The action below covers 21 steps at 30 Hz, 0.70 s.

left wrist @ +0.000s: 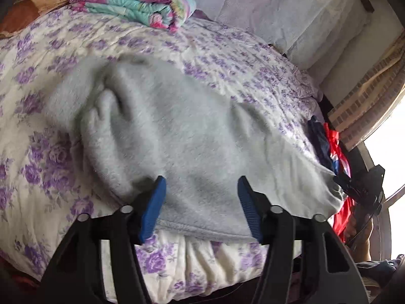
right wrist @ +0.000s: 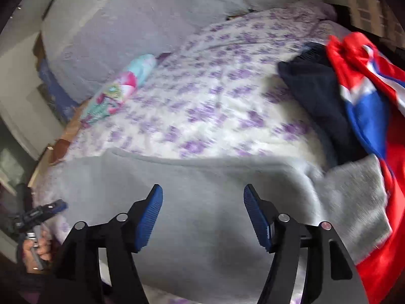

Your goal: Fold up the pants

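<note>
Light grey fleece pants (left wrist: 177, 136) lie rumpled across a bed with a purple-flowered cover (left wrist: 38, 152). In the left wrist view my left gripper (left wrist: 201, 185) hangs open above the near hem of the pants, its blue pads apart and nothing between them. The right wrist view shows the same grey pants (right wrist: 202, 182) spread below my right gripper (right wrist: 202, 192), which is open too and holds nothing. My right gripper (left wrist: 364, 187) shows at the right edge of the left view. My left gripper (right wrist: 43, 212), with a hand on its handle, shows at the lower left of the right view.
A folded turquoise and pink quilt (left wrist: 134, 5) lies at the far side of the bed. A dark navy garment (right wrist: 316, 93) and a red, white and blue one (right wrist: 374, 96) are piled to the right of the pants. Pale pillows (right wrist: 121, 25) stand behind.
</note>
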Each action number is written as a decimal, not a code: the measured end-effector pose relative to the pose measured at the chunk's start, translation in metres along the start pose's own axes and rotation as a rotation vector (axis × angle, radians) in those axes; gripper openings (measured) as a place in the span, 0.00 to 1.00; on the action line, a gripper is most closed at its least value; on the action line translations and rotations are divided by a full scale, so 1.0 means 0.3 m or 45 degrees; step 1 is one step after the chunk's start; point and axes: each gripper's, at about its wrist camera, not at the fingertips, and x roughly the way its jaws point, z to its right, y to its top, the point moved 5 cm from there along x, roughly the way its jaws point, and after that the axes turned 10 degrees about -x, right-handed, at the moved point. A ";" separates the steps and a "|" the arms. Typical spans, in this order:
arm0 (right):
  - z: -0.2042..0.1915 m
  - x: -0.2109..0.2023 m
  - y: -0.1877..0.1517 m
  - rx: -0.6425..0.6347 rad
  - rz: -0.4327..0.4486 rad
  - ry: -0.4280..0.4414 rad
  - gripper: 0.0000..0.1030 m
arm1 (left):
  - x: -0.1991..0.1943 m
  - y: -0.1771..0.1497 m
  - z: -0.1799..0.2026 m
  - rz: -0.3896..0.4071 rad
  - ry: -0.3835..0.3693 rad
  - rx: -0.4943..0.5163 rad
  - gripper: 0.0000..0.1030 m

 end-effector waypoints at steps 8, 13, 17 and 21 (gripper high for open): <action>-0.432 0.489 0.327 -0.039 -0.439 0.601 0.76 | 0.214 -0.020 0.262 -0.085 0.085 0.362 0.81; -0.507 0.785 0.264 0.061 -0.812 0.701 0.76 | 0.301 -0.061 0.196 -0.135 0.163 0.358 0.80; -0.565 0.865 0.250 0.068 -0.891 0.800 0.75 | 0.282 -0.061 0.175 -0.121 0.116 0.315 0.80; -0.600 0.918 0.280 0.065 -0.840 0.819 0.58 | 0.285 -0.062 0.180 -0.112 0.123 0.312 0.80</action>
